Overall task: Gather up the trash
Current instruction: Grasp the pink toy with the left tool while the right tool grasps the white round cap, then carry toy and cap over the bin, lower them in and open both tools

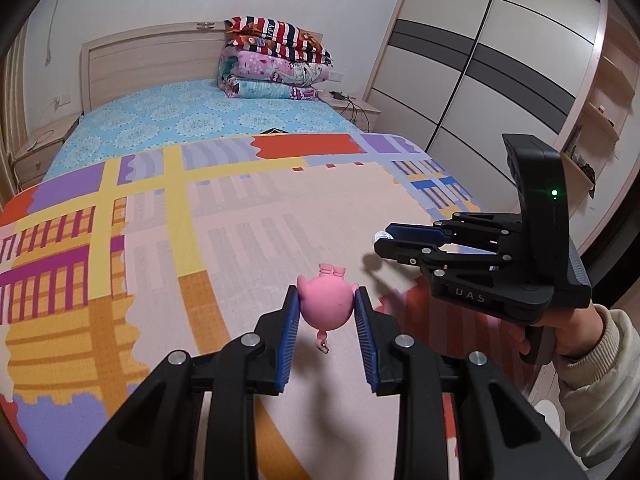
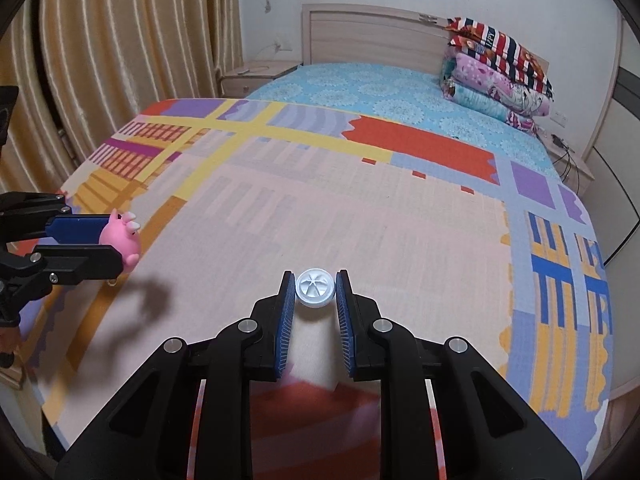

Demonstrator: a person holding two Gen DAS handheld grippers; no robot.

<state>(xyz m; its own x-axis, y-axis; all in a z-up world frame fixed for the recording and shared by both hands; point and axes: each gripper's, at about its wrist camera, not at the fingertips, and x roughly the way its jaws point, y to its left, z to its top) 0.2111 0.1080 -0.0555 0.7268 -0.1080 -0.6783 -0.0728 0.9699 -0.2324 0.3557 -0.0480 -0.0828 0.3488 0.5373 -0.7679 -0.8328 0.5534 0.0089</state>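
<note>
Both wrist views low over the bed (image 1: 280,208), facing its headboard (image 2: 372,36).

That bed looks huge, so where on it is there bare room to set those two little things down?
The patterned mat lies bare between both grippers and the blue sheet. The sheet is mostly bare too. Crowding is only by the headboard, where folded quilts are stacked in the corner.

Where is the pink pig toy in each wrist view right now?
Left wrist view: pink pig toy sits lower centre, clamped between the left tool fingers.
Right wrist view: pink pig toy at the left edge, held above the bed.
Shared landmark: the stack of folded quilts by the headboard.
</note>
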